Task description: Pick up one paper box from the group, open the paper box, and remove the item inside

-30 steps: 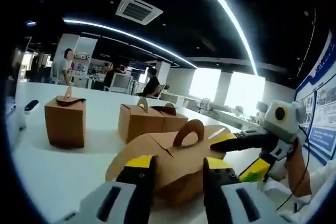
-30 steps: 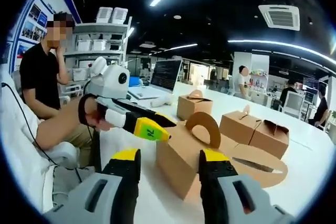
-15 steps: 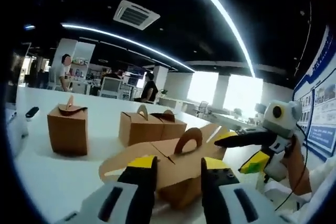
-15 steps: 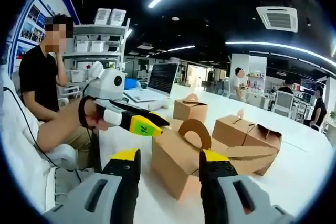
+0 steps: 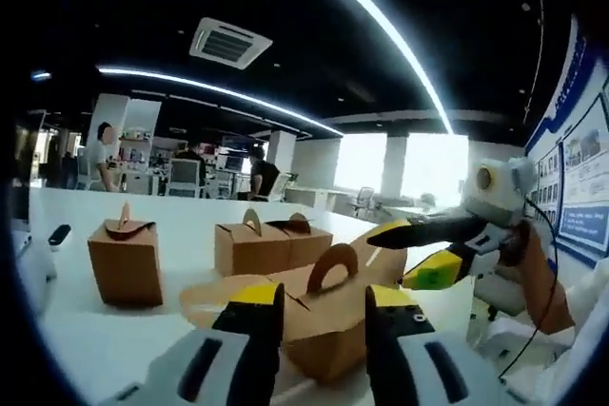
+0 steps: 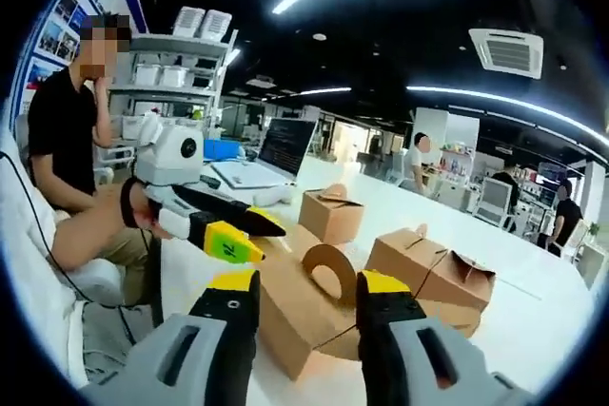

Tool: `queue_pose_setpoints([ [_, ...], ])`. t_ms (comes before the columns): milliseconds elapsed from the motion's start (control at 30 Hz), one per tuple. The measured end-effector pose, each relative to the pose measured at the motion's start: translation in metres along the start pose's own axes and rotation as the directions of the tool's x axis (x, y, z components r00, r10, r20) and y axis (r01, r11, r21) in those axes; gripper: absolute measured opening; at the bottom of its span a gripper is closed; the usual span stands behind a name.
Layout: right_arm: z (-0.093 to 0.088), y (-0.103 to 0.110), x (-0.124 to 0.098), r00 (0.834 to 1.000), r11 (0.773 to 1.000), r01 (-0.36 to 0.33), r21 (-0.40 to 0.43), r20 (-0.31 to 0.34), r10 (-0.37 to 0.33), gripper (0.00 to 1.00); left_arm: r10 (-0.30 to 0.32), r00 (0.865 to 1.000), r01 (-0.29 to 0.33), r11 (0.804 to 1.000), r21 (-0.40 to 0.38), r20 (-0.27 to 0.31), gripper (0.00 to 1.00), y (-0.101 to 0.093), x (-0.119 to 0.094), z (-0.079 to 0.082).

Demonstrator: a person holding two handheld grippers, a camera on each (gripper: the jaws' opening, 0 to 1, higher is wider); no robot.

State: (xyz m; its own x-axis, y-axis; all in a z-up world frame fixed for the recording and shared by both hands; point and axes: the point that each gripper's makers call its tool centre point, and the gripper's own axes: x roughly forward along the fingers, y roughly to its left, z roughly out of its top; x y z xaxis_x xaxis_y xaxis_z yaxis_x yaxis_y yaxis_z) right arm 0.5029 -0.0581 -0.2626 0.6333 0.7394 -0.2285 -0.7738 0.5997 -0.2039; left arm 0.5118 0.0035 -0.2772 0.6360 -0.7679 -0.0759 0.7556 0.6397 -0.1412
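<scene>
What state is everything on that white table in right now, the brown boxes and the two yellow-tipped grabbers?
Near brown paper box with arched handle: top flaps spread open, on the table.
Single brown paper box: closed, upright.
Pair of brown paper boxes: side by side, upright.
Left gripper: jaws open.
Right gripper: jaws open.
Laptop: lid up.

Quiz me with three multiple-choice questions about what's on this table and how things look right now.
1. Where does the single brown paper box stand in the left gripper view?
A) left of the pair
B) on the laptop
C) on a chair

2. How many brown boxes stand on the white table?
A) two
B) four
C) seven

3. The top flaps of the nearest brown box with the arched handle are:
A) taped shut
B) spread open
C) torn off

Answers: 1 A, apart at the left; 2 B, three behind, one near; 3 B, flaps lie outward.
</scene>
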Motion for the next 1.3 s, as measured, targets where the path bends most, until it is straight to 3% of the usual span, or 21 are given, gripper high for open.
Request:
queue_pose_setpoints([
  [233, -0.004, -0.003, 0.005, 1.0, 1.0, -0.004, 0.015, -0.01, 0.005, 0.39, 0.0, 1.0, 0.0, 1.0, -0.002, -0.003, 0.35, -0.005, -0.003, -0.002],
  [367, -0.004, -0.006, 0.005, 1.0, 1.0, 0.002, 0.02, -0.012, -0.001, 0.39, -0.01, 0.999, 0.013, 0.999, 0.05, -0.051, 0.34, -0.006, -0.004, -0.011],
  [600, -0.008, -0.008, 0.003, 1.0, 1.0, 0.002, 0.022, -0.016, -0.002, 0.36, -0.028, 0.997, 0.033, 0.998, 0.056, -0.079, 0.34, -0.005, -0.005, -0.014],
  [1300, -0.016, -0.002, 0.003, 1.0, 1.0, -0.007, 0.029, -0.027, 0.007, 0.37, -0.032, 0.995, 0.037, 0.998, 0.052, -0.096, 0.34, -0.001, -0.001, -0.021],
])
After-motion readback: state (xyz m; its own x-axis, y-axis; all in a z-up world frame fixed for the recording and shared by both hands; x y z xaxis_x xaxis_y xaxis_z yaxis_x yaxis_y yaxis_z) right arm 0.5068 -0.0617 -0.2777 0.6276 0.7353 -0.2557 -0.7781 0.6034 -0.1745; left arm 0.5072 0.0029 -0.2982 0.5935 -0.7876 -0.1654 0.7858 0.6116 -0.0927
